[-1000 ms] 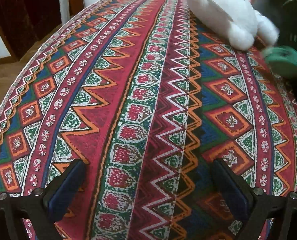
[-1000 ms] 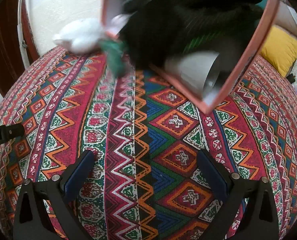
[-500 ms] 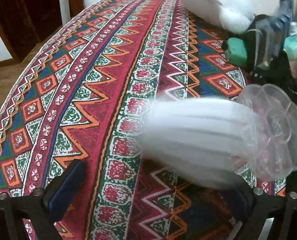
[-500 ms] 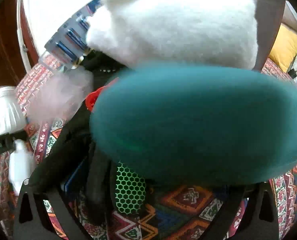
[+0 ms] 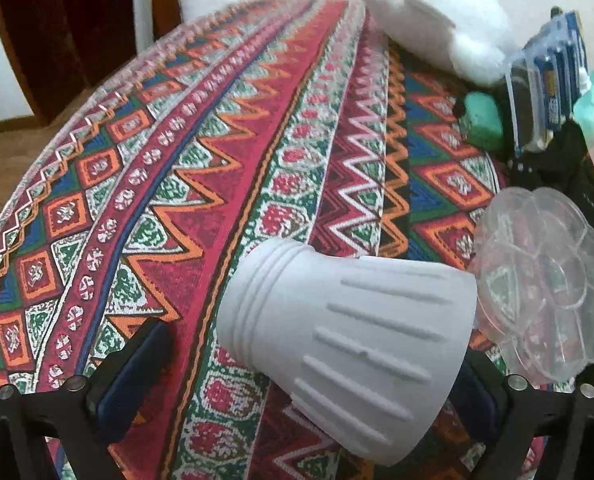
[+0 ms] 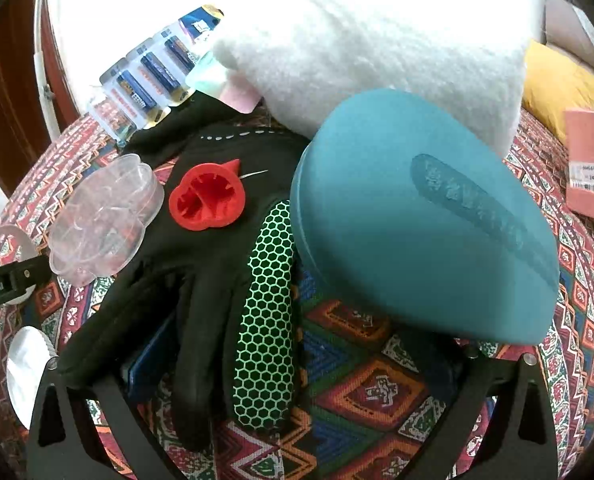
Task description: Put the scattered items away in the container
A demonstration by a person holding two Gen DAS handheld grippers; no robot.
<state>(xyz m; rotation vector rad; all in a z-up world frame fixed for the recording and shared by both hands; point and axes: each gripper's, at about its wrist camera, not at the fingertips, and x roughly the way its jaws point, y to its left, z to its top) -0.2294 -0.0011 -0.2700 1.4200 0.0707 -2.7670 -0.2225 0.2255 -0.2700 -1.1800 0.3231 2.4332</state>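
Lying on its side between my left jaws, the white ribbed cup (image 5: 349, 348) rests on the patterned cloth (image 5: 225, 168); its narrow threaded end points up-left and its wide mouth faces down-right. My left gripper (image 5: 297, 392) is spread wide: the left finger (image 5: 133, 368) stands clear of the cup, and the right finger is largely hidden behind the cup's wide end, so contact there cannot be determined.

Just to the right of the cup, touching or overlapping its rim, is the clear flower-shaped tray (image 5: 545, 284). Farther back lie the white plush toy (image 5: 433, 28), a small green object (image 5: 483, 120) and the battery blister pack (image 5: 545, 92), which leans against dark fabric.

My right gripper (image 6: 297, 380) is also spread, pinching nothing. The black glove (image 6: 201, 264) with its green honeycomb panel lies across the gap, its fingers draped over my left finger (image 6: 149, 364). A red plastic piece (image 6: 207, 196) sits on the back of the glove. The teal oval case (image 6: 425, 232) rests tilted on the right, over my right finger, with the white plush toy (image 6: 377, 40) behind and against it. The flower tray (image 6: 105, 220) and the battery pack (image 6: 153, 76) lie to the left. The pink container (image 6: 591, 164) appears at the far right edge, well apart from the pile; a yellow cushion (image 6: 561, 84) lies behind it.
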